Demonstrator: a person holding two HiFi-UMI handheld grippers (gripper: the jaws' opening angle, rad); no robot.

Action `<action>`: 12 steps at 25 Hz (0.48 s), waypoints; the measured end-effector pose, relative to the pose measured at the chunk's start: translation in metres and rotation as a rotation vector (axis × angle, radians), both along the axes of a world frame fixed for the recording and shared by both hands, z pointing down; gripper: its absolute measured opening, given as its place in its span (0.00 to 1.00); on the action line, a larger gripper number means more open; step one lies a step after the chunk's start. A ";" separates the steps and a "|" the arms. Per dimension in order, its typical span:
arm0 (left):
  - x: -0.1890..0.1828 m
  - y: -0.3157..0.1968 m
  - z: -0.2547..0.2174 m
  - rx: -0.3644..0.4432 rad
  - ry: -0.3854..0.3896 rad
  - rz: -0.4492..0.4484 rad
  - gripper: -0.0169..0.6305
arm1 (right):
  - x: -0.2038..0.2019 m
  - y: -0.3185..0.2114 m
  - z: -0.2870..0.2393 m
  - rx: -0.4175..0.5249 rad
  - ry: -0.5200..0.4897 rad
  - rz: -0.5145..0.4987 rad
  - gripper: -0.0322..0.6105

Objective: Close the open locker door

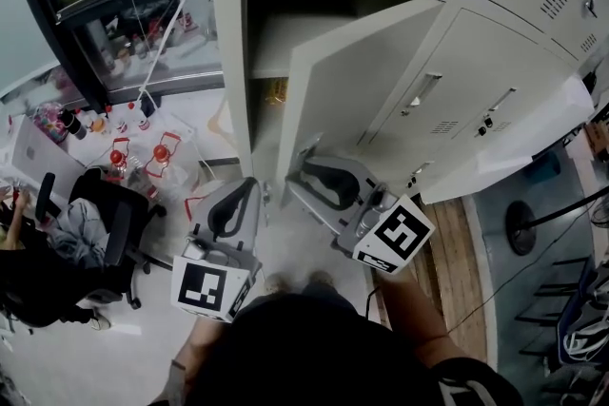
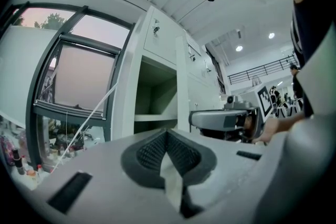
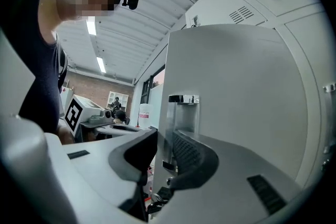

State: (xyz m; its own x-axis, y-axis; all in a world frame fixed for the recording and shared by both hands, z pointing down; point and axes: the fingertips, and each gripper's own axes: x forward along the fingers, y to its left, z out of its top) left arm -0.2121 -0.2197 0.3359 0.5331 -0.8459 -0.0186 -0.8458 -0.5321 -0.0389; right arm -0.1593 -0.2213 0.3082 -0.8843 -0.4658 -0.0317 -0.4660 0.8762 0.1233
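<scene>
The cream locker door (image 1: 362,81) stands swung out from its open compartment (image 1: 285,24). In the head view my right gripper (image 1: 319,168) reaches to the door's lower free edge. In the right gripper view the door (image 3: 236,92) fills the right side. Its metal latch plate (image 3: 182,113) and edge sit between the jaws of my right gripper (image 3: 165,147). The right pad lies along the door's face, and a thin gap shows at the left pad. My left gripper (image 1: 249,185) hangs left of the door, touching nothing. Seen from its own camera, my left gripper (image 2: 168,136) has its pads together, facing the open compartment (image 2: 152,107).
Shut lockers (image 1: 514,100) continue to the right of the open one. A black office chair (image 1: 114,223) and a seated person (image 1: 19,271) are at the left. Red-topped bottles (image 1: 143,152) stand on the floor below the window (image 1: 133,5). A round stand base (image 1: 519,228) sits at the right.
</scene>
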 end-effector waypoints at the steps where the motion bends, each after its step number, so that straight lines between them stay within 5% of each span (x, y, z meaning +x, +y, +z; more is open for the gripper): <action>1: -0.001 -0.001 0.000 0.001 0.000 -0.002 0.03 | -0.001 -0.001 0.000 0.003 -0.001 -0.008 0.21; 12: -0.015 -0.010 0.000 -0.002 0.001 -0.043 0.03 | -0.014 -0.022 -0.001 -0.005 -0.003 -0.027 0.16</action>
